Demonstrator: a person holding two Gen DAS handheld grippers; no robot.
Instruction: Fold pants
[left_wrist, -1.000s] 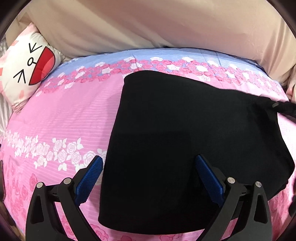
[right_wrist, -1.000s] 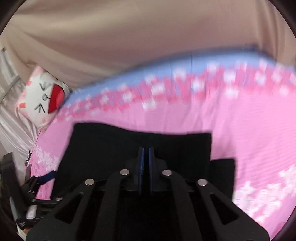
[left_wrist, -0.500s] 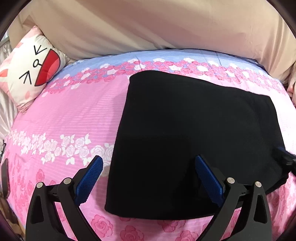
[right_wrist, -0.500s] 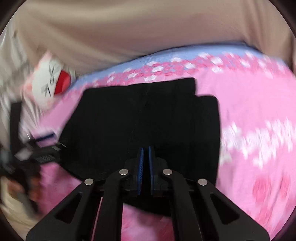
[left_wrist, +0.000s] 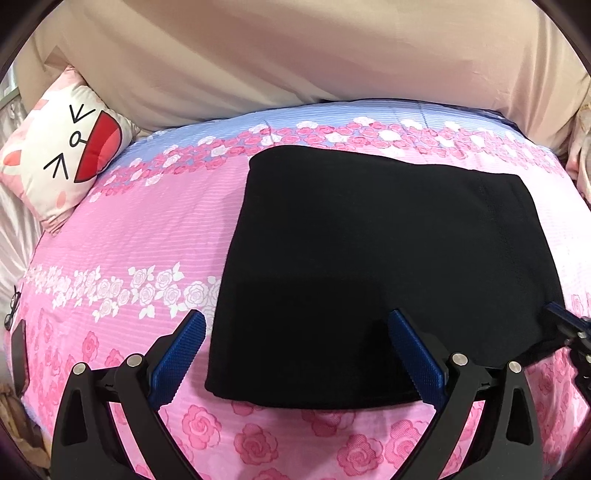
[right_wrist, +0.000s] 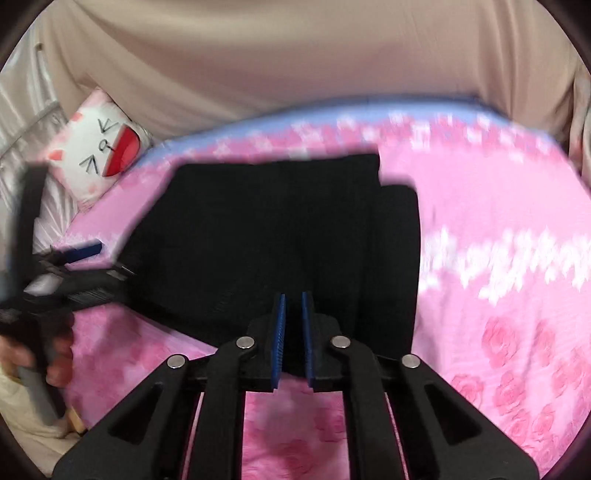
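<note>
The black pants (left_wrist: 384, 266) lie folded into a flat rectangle on the pink rose-print bed (left_wrist: 140, 236). My left gripper (left_wrist: 295, 343) is open and empty, hovering over the pants' near left edge. In the right wrist view the pants (right_wrist: 280, 236) show a second layer sticking out at their right. My right gripper (right_wrist: 293, 314) has its jaws a narrow gap apart at the pants' near edge, with black cloth between the pads; a grip cannot be told. Its tip shows in the left wrist view (left_wrist: 565, 321).
A white cat-face pillow (left_wrist: 62, 147) lies at the bed's far left corner. A beige curtain (left_wrist: 295, 55) hangs behind the bed. The left gripper and the hand holding it show in the right wrist view (right_wrist: 55, 280). The bed's near edge runs below both grippers.
My right gripper carried the pants' end over and down onto the stack, then its jaws parted a little. The left gripper drew back slightly; the pants now lie flatter.
</note>
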